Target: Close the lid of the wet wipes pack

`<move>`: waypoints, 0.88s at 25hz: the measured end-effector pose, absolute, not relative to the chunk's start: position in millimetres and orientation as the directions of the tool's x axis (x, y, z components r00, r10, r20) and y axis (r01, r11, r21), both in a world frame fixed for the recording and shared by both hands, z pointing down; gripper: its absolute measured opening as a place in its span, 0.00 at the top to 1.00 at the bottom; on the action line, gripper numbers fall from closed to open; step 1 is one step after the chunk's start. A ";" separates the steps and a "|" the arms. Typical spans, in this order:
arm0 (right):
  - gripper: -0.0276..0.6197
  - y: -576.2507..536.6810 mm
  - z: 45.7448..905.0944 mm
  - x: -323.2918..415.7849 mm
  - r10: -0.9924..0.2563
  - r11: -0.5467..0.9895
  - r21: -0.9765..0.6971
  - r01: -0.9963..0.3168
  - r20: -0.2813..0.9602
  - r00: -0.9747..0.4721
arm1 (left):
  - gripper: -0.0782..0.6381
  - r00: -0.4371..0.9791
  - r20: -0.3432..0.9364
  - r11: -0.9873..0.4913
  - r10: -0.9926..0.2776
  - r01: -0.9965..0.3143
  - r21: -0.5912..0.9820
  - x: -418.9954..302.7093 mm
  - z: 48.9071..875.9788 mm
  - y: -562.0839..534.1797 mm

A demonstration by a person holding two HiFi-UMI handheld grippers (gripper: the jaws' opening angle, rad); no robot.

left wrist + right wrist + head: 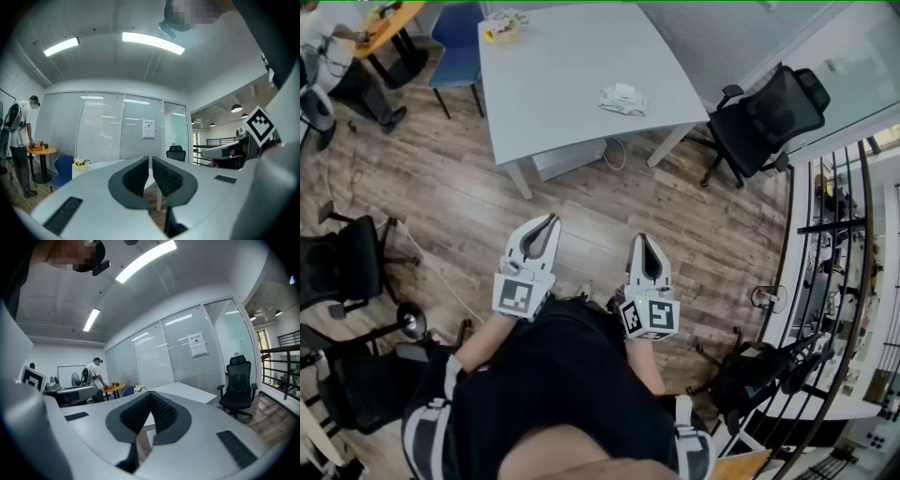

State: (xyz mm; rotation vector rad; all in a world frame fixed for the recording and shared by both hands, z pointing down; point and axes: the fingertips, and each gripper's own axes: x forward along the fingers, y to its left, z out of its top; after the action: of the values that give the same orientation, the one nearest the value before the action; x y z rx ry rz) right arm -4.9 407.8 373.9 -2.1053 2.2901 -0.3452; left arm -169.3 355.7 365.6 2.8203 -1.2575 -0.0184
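The left hand-held gripper (pixel 548 223) and right hand-held gripper (pixel 645 242) were both clamped together and empty, well apart from the wet wipes pack (pixel 622 98) on the tabletop (pixel 553 84). Stepping close first, then pressing its top with closed tips, seemed best.

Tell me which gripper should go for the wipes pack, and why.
Right, probably. The wipes pack lies more nearly ahead of the right gripper than the left gripper. Both are shut, empty and well short of the table.
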 end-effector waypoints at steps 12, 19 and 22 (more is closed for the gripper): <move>0.90 405.7 365.8 -1.7 -0.995 0.045 -0.191 -0.981 0.084 -0.062 | 0.83 0.681 0.010 -0.679 -0.733 -0.732 0.065 -169.3 366.7 354.9; 0.76 396.1 373.4 -13.7 -0.991 0.035 -0.195 -0.980 0.118 -0.059 | 0.83 0.695 0.018 -0.692 -0.719 -0.718 0.073 -181.1 370.2 347.9; 0.76 390.0 372.6 -23.7 -0.992 0.025 -0.193 -0.981 0.115 -0.048 | 0.83 0.702 0.025 -0.699 -0.711 -0.711 0.084 -191.6 373.0 343.0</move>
State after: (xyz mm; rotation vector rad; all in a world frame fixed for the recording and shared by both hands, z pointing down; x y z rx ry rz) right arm -23.7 390.0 372.6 -2.1310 2.2117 -0.3412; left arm -191.6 343.0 373.0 2.8179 -1.1796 -0.0145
